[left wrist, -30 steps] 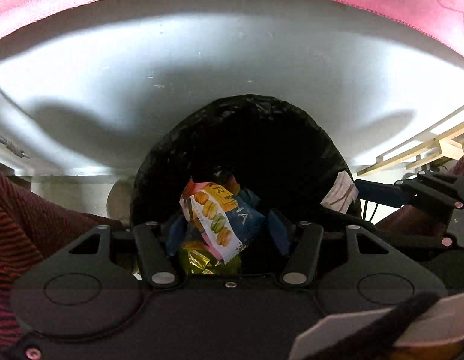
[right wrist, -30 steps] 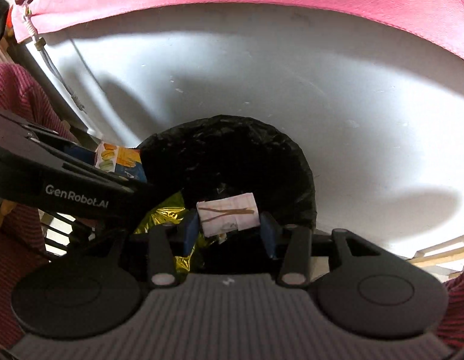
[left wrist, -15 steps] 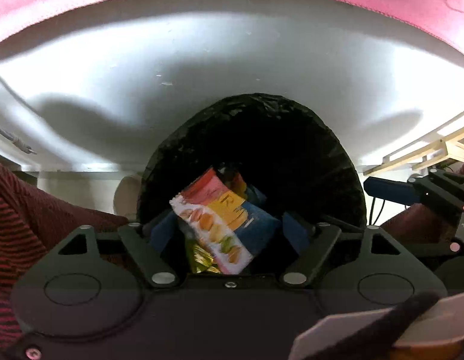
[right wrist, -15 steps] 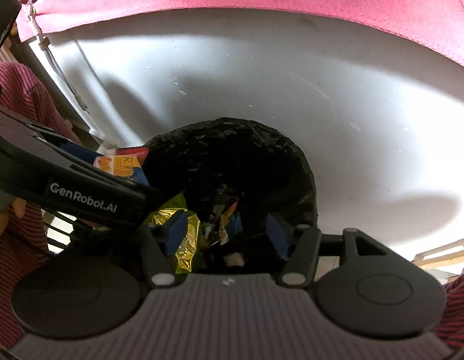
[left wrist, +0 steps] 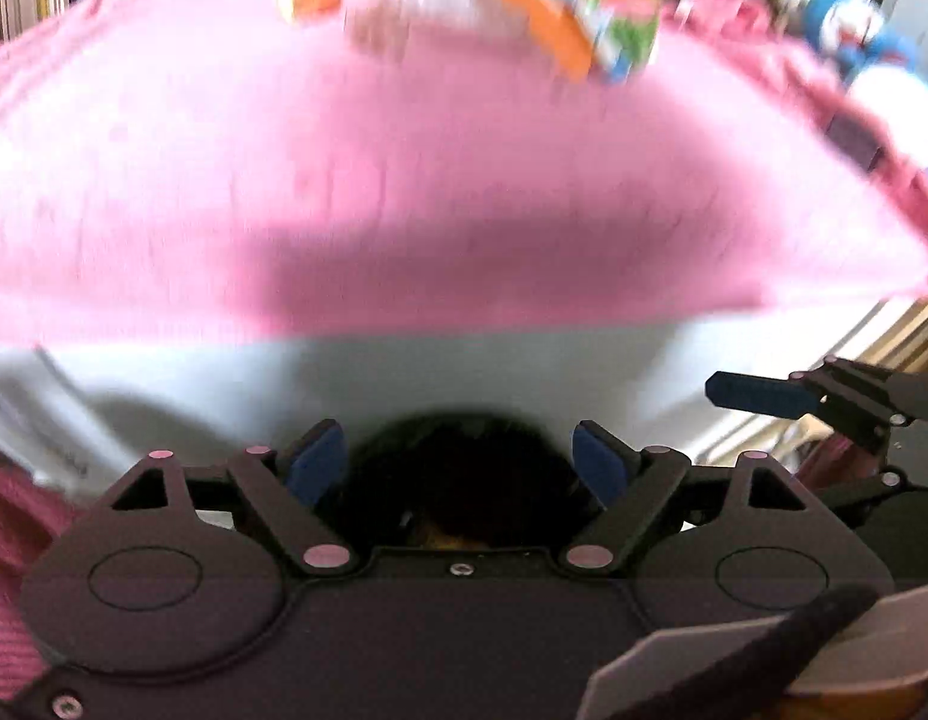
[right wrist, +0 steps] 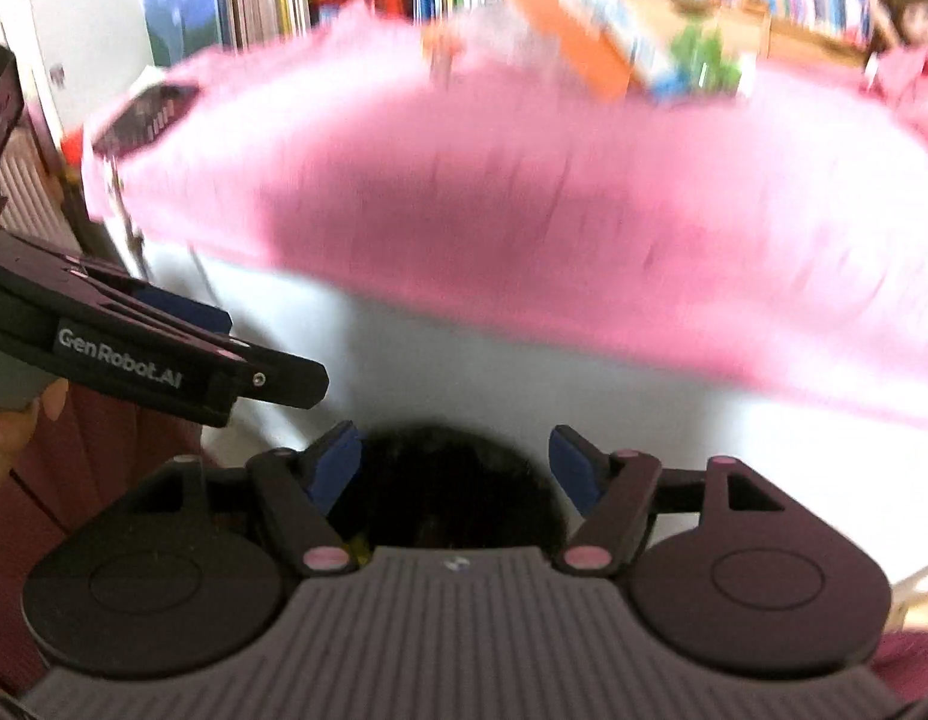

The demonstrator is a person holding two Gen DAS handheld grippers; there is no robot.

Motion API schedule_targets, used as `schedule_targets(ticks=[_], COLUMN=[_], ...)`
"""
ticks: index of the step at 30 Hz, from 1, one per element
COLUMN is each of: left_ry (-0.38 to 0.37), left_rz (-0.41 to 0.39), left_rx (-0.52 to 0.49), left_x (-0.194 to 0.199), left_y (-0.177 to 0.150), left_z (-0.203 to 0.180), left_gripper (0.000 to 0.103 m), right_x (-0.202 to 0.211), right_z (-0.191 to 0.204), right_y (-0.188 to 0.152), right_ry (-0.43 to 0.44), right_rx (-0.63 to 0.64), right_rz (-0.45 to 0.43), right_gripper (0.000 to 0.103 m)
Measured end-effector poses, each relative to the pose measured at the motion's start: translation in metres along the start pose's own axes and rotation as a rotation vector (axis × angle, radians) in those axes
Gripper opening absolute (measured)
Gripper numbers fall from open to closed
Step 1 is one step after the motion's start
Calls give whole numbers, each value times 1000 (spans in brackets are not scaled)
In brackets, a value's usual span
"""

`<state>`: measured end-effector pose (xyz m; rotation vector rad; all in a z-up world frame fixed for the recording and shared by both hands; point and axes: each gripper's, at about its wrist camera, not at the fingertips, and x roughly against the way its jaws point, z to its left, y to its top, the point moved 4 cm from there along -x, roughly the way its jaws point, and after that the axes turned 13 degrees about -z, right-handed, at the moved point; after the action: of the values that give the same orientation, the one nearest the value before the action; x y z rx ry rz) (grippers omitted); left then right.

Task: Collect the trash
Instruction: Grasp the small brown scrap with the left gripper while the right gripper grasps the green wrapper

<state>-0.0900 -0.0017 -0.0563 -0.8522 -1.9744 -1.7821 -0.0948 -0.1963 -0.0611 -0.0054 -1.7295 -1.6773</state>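
Left tongs [left wrist: 458, 462]: spread wide with nothing between the blue pads, hanging just above the black-lined bin [left wrist: 458, 474].
Right tongs [right wrist: 455, 468]: likewise spread and empty, over the same bin [right wrist: 446, 486], close beside the left pair.
Bin contents: a glint of yellow wrapper shows deep in the dark mouth; the rest is hidden by the tong bodies.
Next trash: an orange carton [left wrist: 559, 18] lies on the pink-covered counter [left wrist: 404, 180], far from the bin at the counter's back edge, up and ahead of both tongs.
Carton's long axis: it seems to slant across the counter, though the smear makes this uncertain.
Nearer hand: judged roughly equal; in both views it lies a little right of centre.
Hard to make out: motion blur smears a pale object and a small orange item beside the carton; a dark flat device [right wrist: 146, 114] lies at the counter's left corner.
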Motion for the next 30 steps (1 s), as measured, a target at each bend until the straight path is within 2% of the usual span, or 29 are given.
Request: schedule_targets(ticks=[5,8,9,10,12,15,19,22,27,29,30], left_ry=[-43,-4,18,40,93,156,186,182,158,170,178], left_rz=[-136,-187,-208,-227,-254,-280,-297,-298,-324,-328,-328], left_rx=[52,59,52,44,24,13,41,113,231,245,250], left_x=[14,8,5,2,-9,-31,-67,-93,-118,-129,-134], left_y=[41,63,70,75,89,107,130,146,165,172,174], left_z=[6,12,15,18,24,36,49,61,74,79,82], left_gripper=[85,85,85,85,84,82,82,82,82,82,82], right_x=[9,3,0,-3,-7,-18,-47,-66,-84,-91,-96], right_z=[-8,-16,-19,-25,-34,-48,-75,-99,-144,-161,-169], right_y=[36,51,55,60,68,78,94,108,131,139,143], right_ry=[-48,-123,-147,-167,-214,-259,-292,-289,-317,-338,-353], right_rx=[55,81,81,78,72,78,71,-13,-268,-352,-381], right_rz=[-125,-182,-193,-197,-203,-206,-206,-217,-268,-293,-302], right_gripper=[83,83,81,68,56,53,52,51,51,58,67])
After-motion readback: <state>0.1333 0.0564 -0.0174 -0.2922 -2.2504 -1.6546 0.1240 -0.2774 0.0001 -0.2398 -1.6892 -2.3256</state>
